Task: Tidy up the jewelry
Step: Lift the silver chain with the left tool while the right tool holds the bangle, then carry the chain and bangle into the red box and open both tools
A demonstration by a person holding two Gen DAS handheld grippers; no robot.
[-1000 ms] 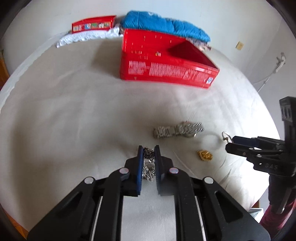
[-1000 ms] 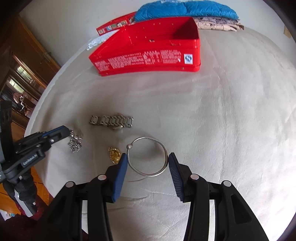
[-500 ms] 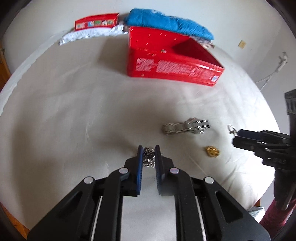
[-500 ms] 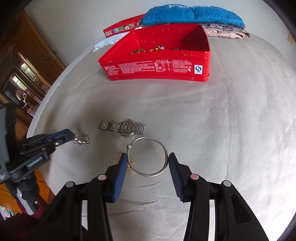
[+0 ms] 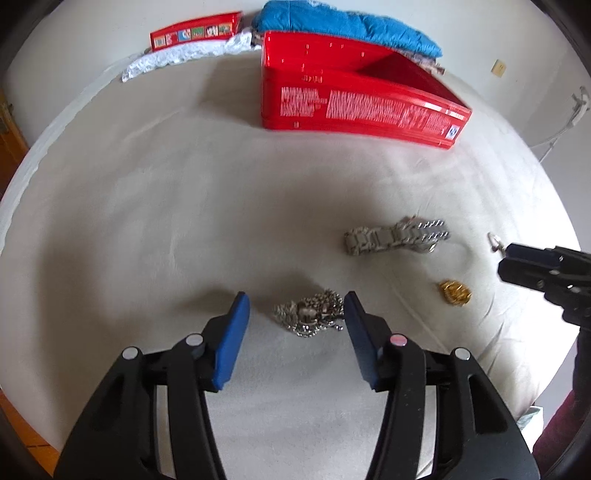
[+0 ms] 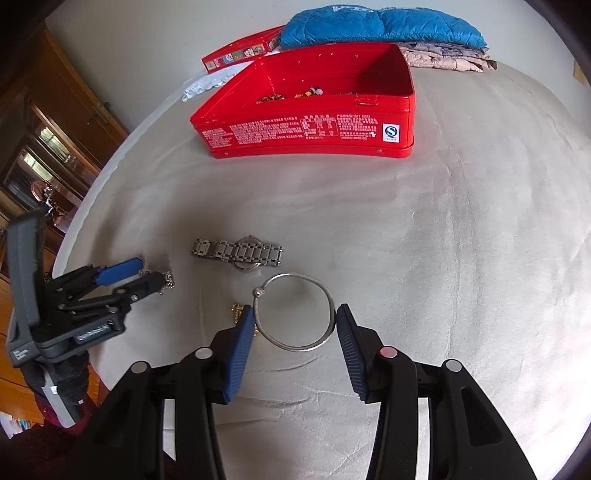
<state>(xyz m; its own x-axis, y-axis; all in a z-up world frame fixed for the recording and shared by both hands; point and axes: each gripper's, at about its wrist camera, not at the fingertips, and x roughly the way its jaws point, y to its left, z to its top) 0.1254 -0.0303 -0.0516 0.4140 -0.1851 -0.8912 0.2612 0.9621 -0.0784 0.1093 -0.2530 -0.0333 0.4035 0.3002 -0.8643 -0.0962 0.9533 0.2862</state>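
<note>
My left gripper (image 5: 295,306) is open, its blue pads on either side of a bunched silver chain (image 5: 314,315) that lies on the cream cloth. My right gripper (image 6: 295,317) holds a silver bangle (image 6: 295,310) between its pads, which touch the ring's sides. A silver watch (image 6: 238,253) lies flat beyond the bangle; it also shows in the left wrist view (image 5: 397,236). A small gold piece (image 5: 455,292) lies near the right gripper and is half hidden behind a right pad (image 6: 239,341). An open red tin (image 6: 306,107) with a few pieces inside stands farther back.
The tin's red lid (image 5: 195,31) lies at the back by white lace (image 5: 177,59). A blue padded bundle (image 6: 380,26) and folded cloth (image 6: 447,59) sit behind the tin. A wooden cabinet (image 6: 48,155) stands off the left edge.
My left gripper has opened and let go of the silver chain, which now lies on the cloth between its pads. The right gripper has lifted, still spanning the bangle.
</note>
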